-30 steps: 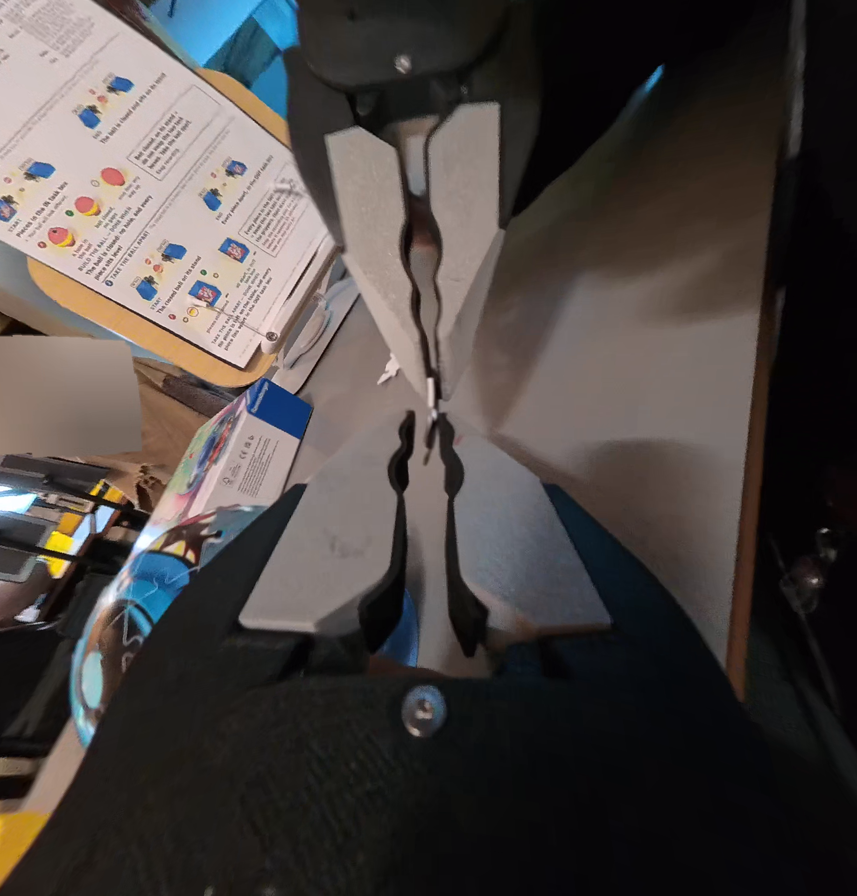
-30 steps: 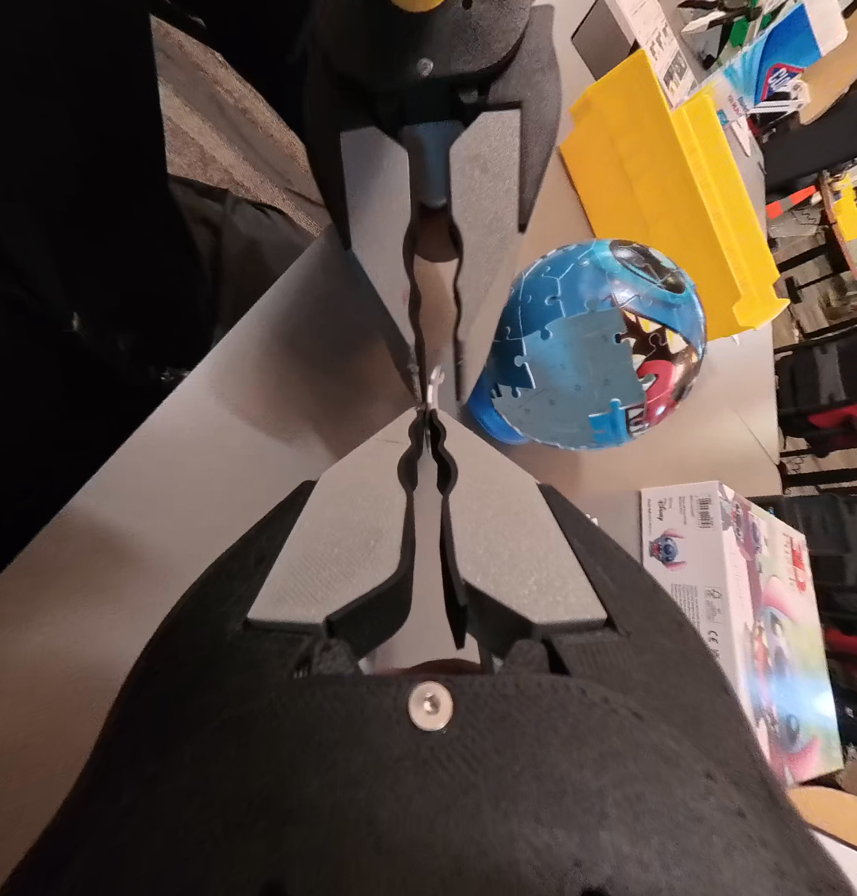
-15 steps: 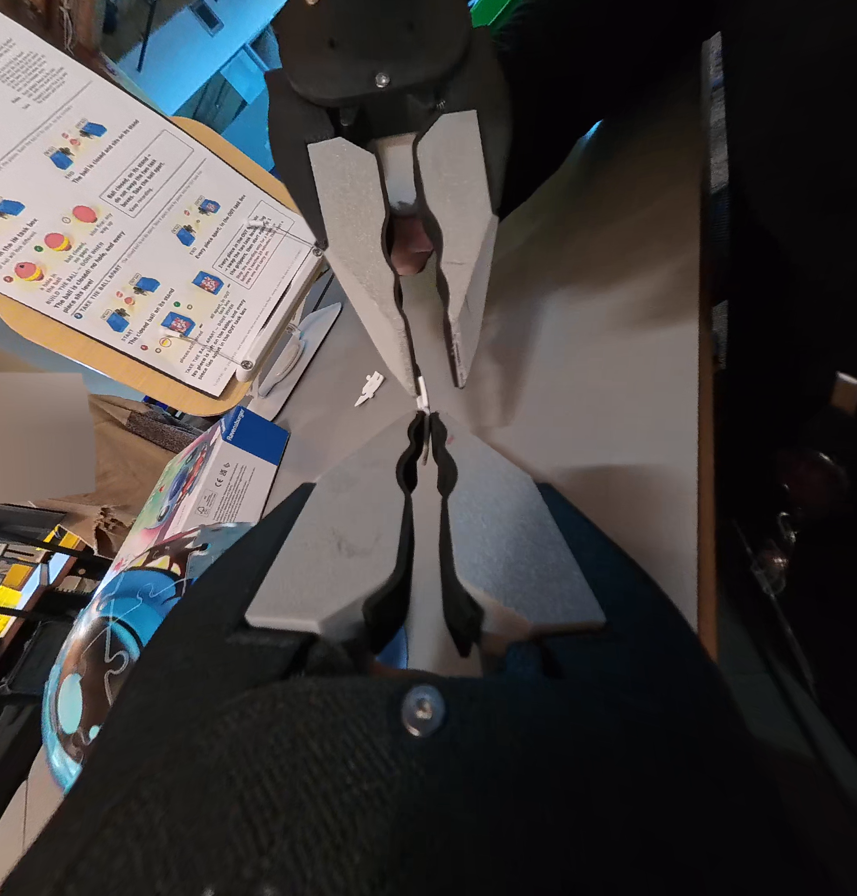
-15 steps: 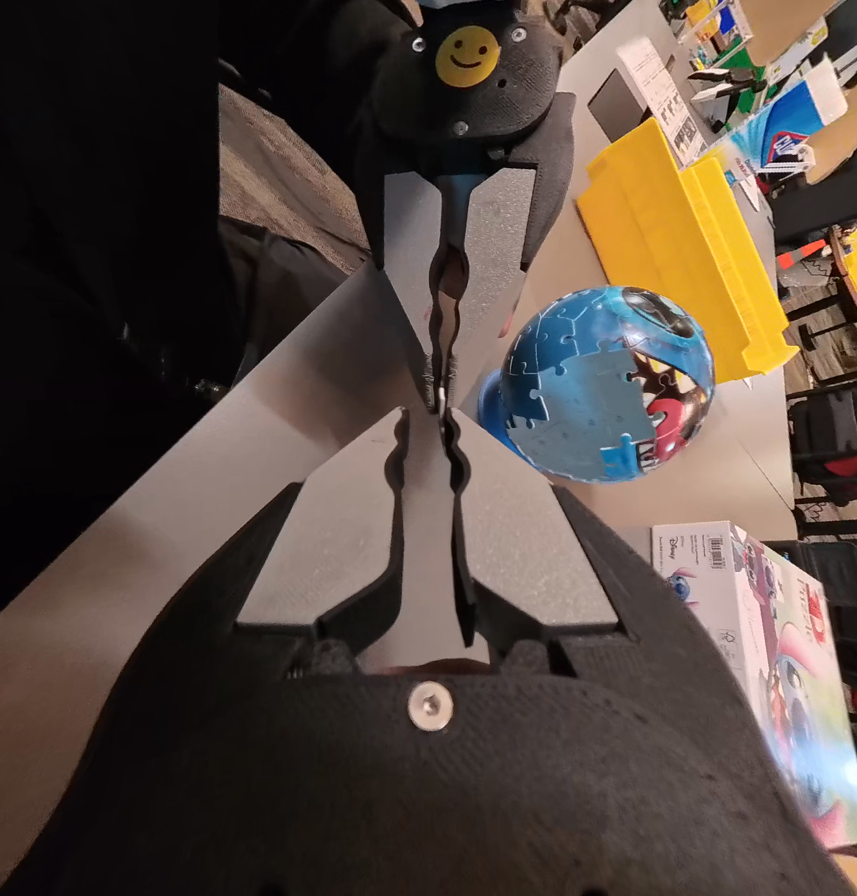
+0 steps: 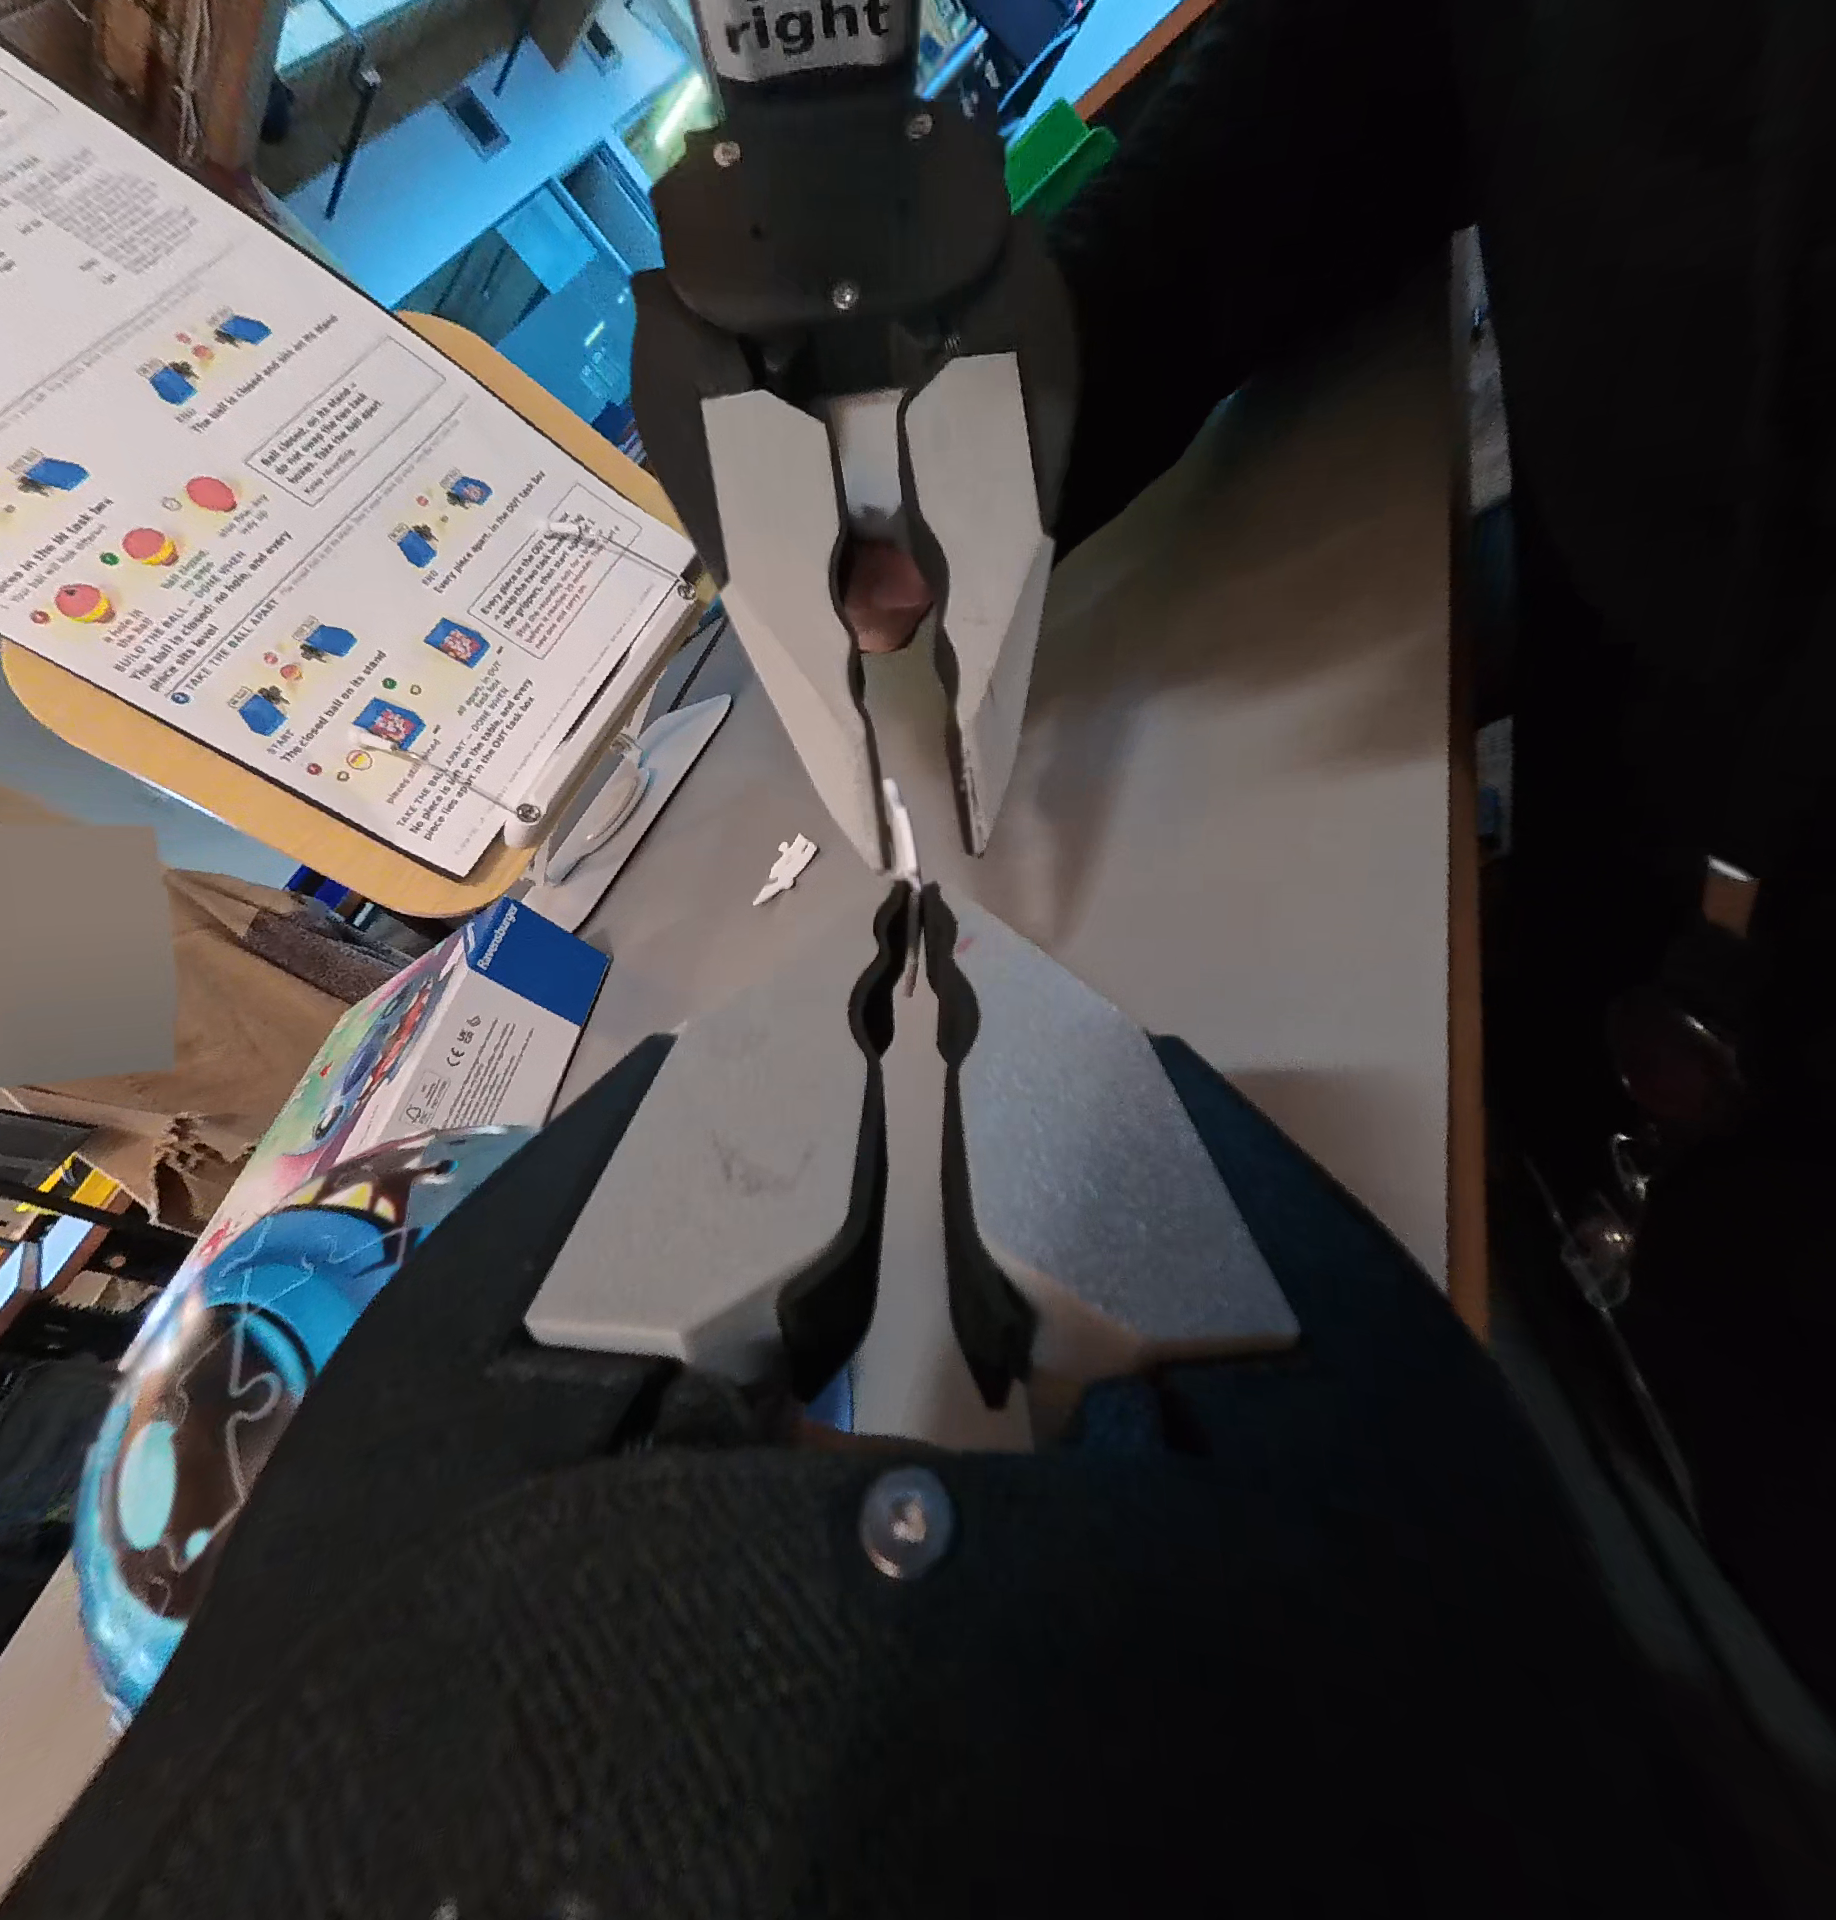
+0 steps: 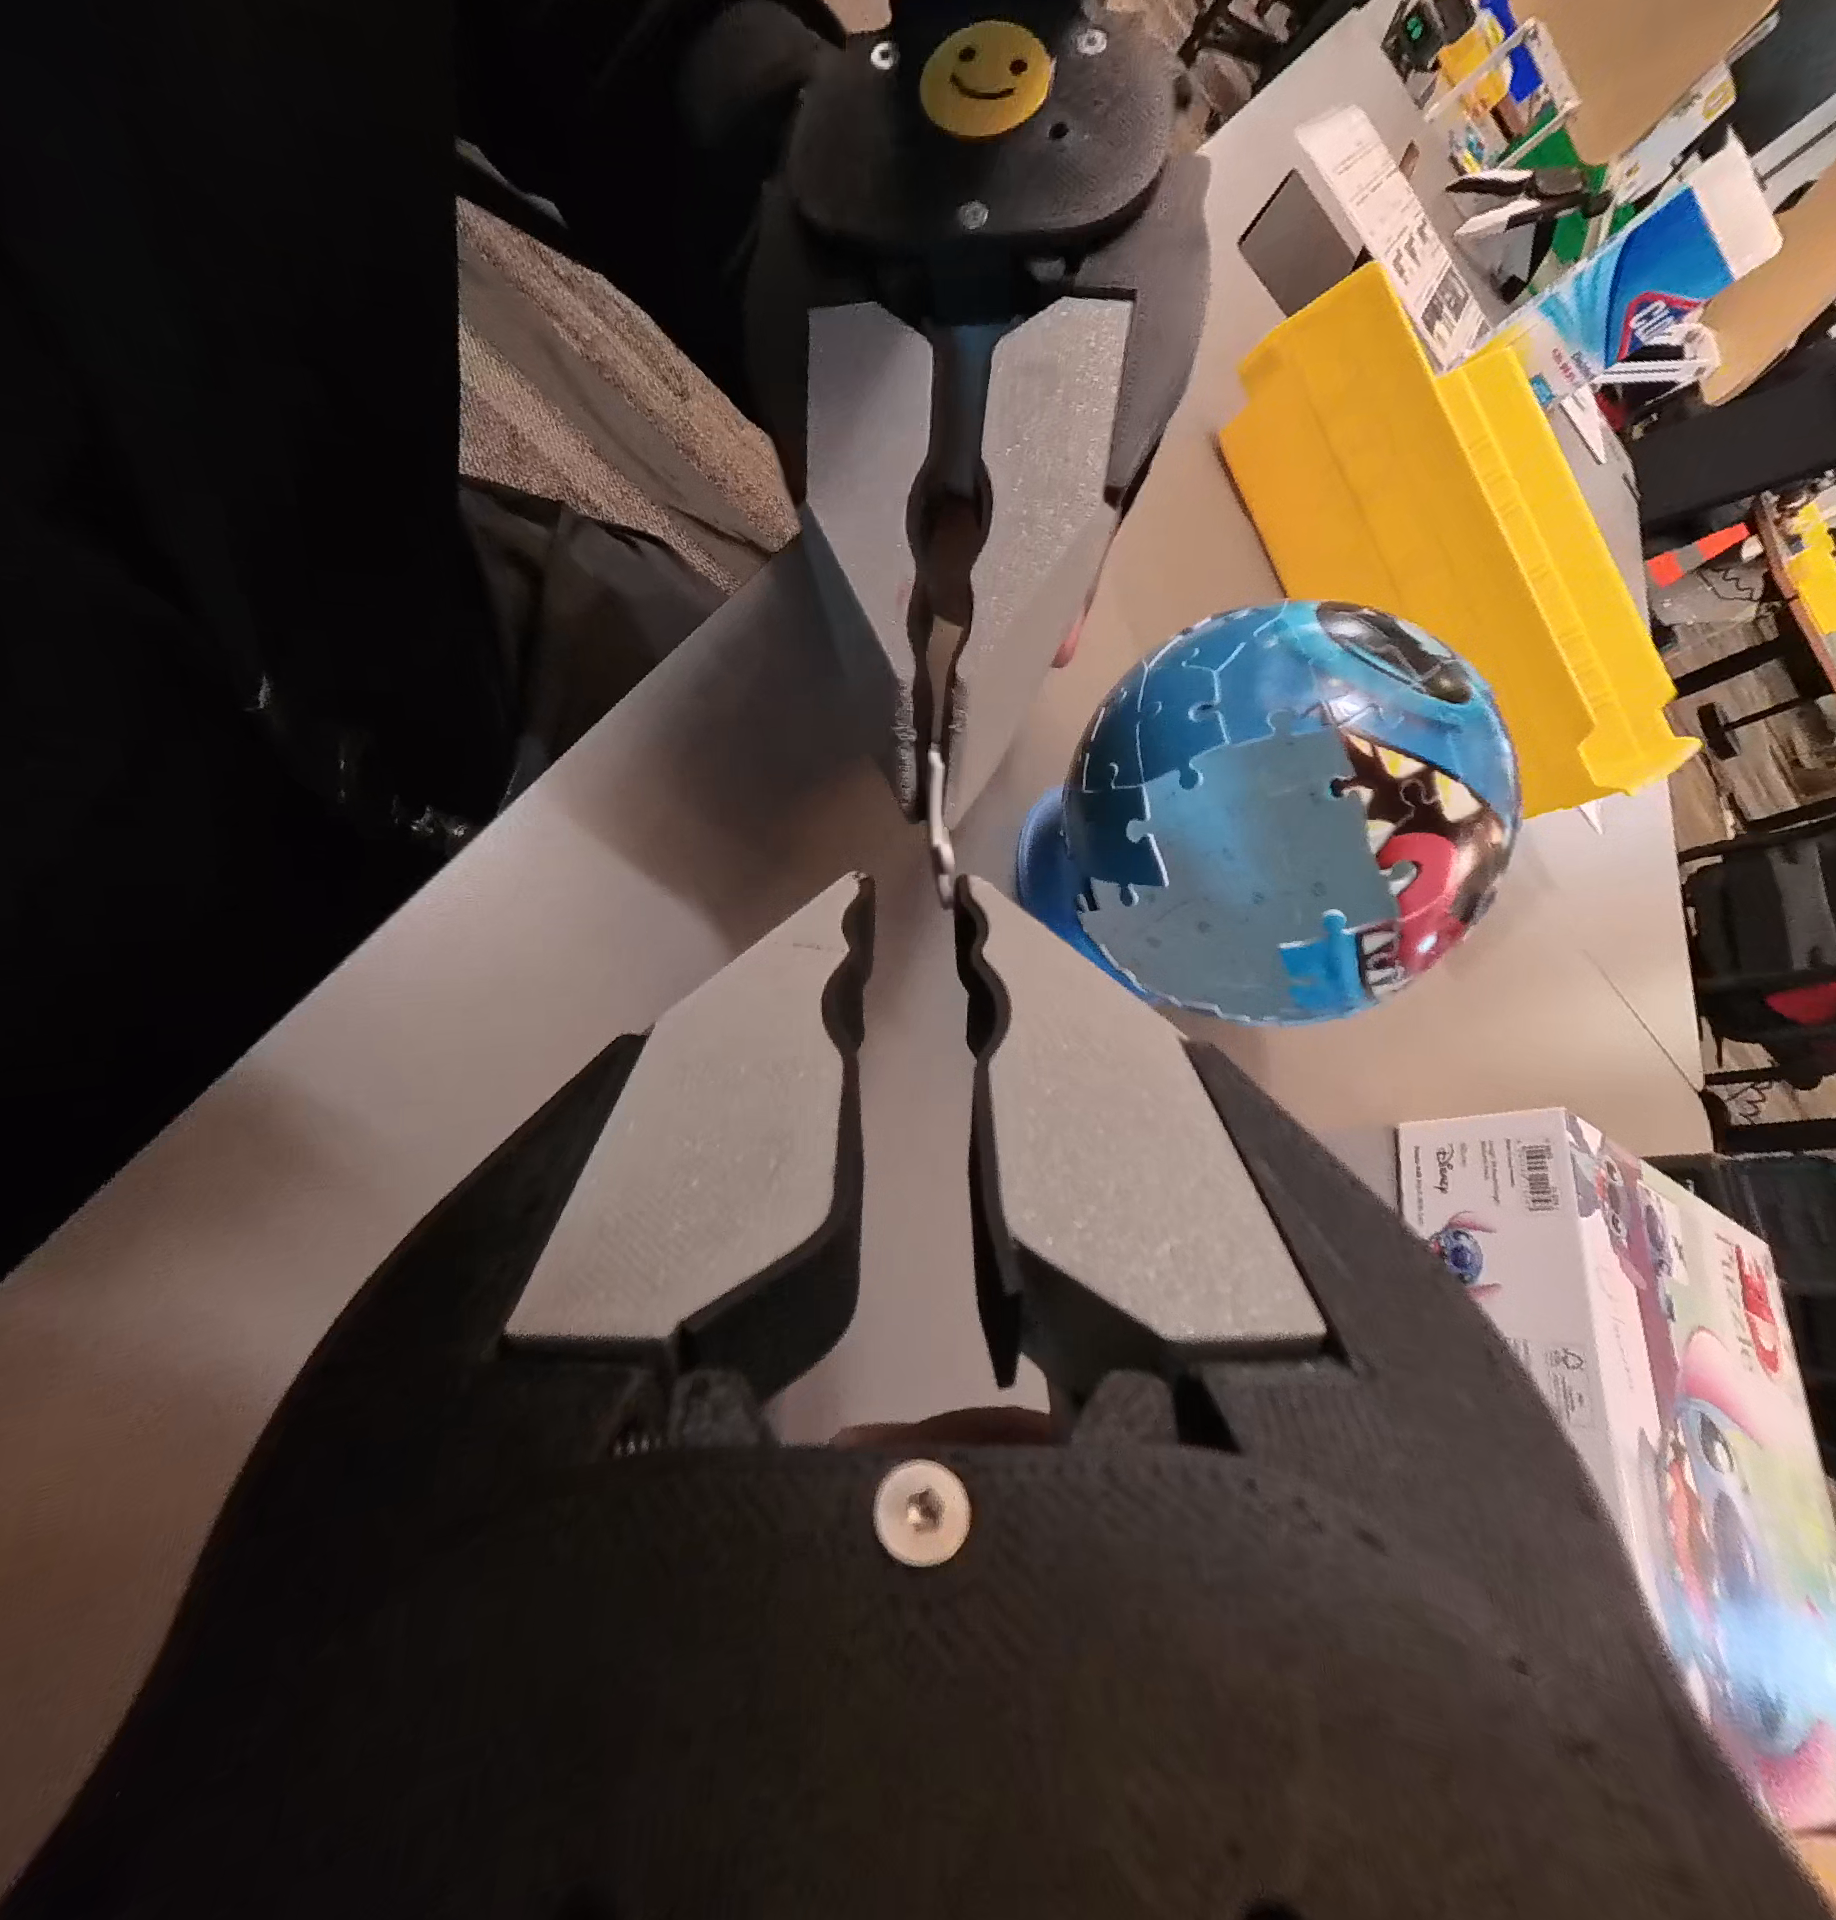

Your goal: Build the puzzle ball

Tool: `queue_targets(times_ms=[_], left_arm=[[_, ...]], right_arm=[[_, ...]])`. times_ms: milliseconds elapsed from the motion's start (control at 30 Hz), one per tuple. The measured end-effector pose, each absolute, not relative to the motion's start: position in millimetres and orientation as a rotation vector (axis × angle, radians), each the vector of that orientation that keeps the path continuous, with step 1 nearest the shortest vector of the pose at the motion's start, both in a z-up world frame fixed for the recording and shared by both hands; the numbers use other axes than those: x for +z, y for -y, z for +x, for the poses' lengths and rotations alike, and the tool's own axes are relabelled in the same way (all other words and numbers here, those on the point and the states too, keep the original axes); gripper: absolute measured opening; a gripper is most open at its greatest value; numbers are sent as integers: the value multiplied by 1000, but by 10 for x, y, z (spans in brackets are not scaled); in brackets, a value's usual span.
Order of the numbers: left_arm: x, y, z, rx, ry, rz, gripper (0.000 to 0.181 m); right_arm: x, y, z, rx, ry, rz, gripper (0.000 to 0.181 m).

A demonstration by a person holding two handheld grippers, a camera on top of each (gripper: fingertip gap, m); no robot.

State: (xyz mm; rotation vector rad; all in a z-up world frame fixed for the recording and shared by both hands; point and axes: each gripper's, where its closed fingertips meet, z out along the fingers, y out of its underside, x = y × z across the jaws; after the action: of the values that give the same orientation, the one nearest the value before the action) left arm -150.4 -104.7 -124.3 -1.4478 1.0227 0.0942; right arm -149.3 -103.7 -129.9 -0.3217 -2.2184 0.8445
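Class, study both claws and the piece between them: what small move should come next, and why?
Probably draw the right claw back. It stands open, while the left claw is shut on the white piece, so the left alone seems to hold it. Backing off frees the left to carry it to the ball and its grey gap.

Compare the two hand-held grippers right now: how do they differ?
Left hand-held gripper is shut on a white puzzle piece; right hand-held gripper is open and empty. Left carries a yellow smiley sticker; right a white label. Both have grey fingers, tips facing above the table.
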Motion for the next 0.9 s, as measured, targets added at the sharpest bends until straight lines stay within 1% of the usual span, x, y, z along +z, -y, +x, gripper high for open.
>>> queue_targets(times_ms=[67,133,533,567,633,667,900], left_arm=[[-1256,1045,-1496,88,-1034,-1445,0],[-1268,1036,-1498,81,-1032,-1445,0],[-1410,926,-1600,232,-1079,-1509,1],[-1415,920,-1631,253,-1066,-1523,1],[-1437,943,-1766,321,-1037,-1572,18],[-1444,990,-1833,329,-1023,-1593,20],[-1307,1303,-2235,304,-846,-1671,19]], right_arm=[[-1289,1056,-1507,831,2203,-307,10],[-1249,1058,-1517,818,2177,-293,0],[-1334,1038,-1561,677,2164,-257,0],[-1340,1029,-1566,656,2157,-244,0],[-1350,1000,-1572,588,2133,-199,0],[-1363,988,-1573,564,2130,-189,0],[-1453,911,-1626,510,2132,-157,0]])
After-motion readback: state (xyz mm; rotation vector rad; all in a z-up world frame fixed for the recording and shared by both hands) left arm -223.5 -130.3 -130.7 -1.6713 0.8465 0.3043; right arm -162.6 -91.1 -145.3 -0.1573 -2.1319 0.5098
